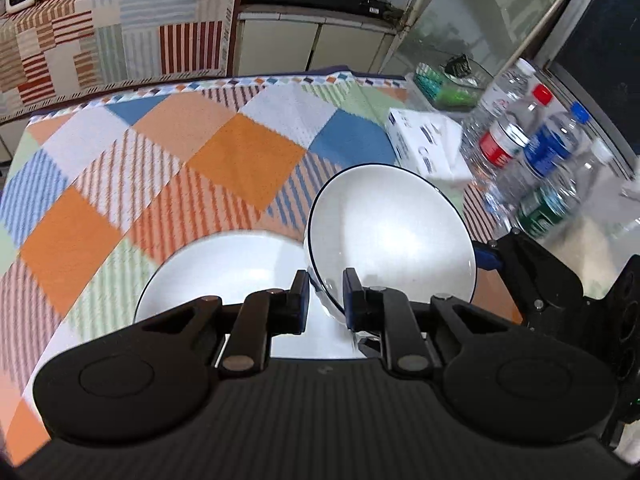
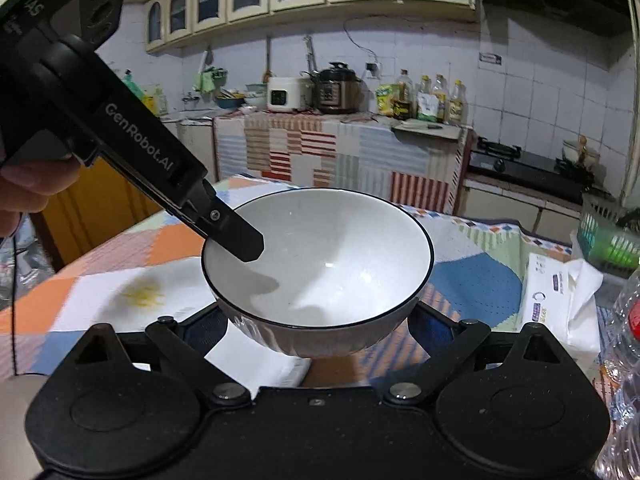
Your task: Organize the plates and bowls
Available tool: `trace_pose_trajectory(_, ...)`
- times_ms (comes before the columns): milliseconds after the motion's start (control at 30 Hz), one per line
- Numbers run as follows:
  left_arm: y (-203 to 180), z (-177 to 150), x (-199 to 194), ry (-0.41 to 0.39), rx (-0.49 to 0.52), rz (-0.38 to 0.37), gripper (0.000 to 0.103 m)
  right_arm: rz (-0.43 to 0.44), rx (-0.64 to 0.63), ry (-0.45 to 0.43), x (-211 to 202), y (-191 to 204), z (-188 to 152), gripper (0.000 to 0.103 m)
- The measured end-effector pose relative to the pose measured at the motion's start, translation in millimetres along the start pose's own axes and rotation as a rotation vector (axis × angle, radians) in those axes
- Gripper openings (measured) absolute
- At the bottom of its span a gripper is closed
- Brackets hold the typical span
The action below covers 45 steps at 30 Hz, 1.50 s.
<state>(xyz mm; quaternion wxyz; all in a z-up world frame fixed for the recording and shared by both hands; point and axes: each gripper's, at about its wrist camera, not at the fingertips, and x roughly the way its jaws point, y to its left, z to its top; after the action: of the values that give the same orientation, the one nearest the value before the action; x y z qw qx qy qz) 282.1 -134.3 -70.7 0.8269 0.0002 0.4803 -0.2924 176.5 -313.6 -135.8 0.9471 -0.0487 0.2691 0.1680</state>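
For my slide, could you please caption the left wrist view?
Left gripper pinches the bowl rim above a plate on the checked cloth.

a checked cloth (image 1: 224, 152) covers the counter; water bottles (image 1: 532, 148) stand beside a tissue pack (image 1: 428, 144), near a green basket (image 2: 604, 236).

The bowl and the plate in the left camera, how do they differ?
The bowl is deep with a dark line around its rim; the plate is shallow and shows no such line. The bowl is tilted and pinched at its rim by the left gripper; the plate lies flat on the checked cloth with nothing gripping it. The bowl hides part of the plate. Both are white and empty.
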Motion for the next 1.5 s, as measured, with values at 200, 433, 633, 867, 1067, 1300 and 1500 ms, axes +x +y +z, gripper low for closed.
trace_pose_trajectory(200, 2, -32, -53, 0.022, -0.027, -0.013, 0.016, 0.041, -0.025, 0.009, -31, 29, 8, 0.099)
trace_pose_trajectory(433, 7, -74, -85, 0.093, -0.027, -0.028, 0.016, 0.08, -0.072, 0.044, -54, 65, 6, 0.099)
trace_pose_trajectory(633, 16, -107, -85, 0.16, -0.04, -0.041, 0.016, 0.107, -0.132, 0.067, -65, 91, -11, 0.099)
trace_pose_trajectory(867, 18, -132, -78, 0.252, -0.046, -0.046, 0.017, 0.165, -0.09, 0.135, -70, 103, -31, 0.099)
trace_pose_trajectory(1067, 27, -146, -63, 0.334, -0.083, -0.041, 0.017, 0.225, -0.091, 0.202, -65, 108, -42, 0.099)
trace_pose_trajectory(1300, 19, -146, -48, 0.392, -0.053, 0.005, 0.016, 0.268, -0.089, 0.234, -60, 109, -51, 0.099)
trace_pose_trajectory(1500, 10, -146, -43, 0.412, 0.0, 0.055, 0.016, 0.249, -0.106, 0.269, -57, 112, -54, 0.099)
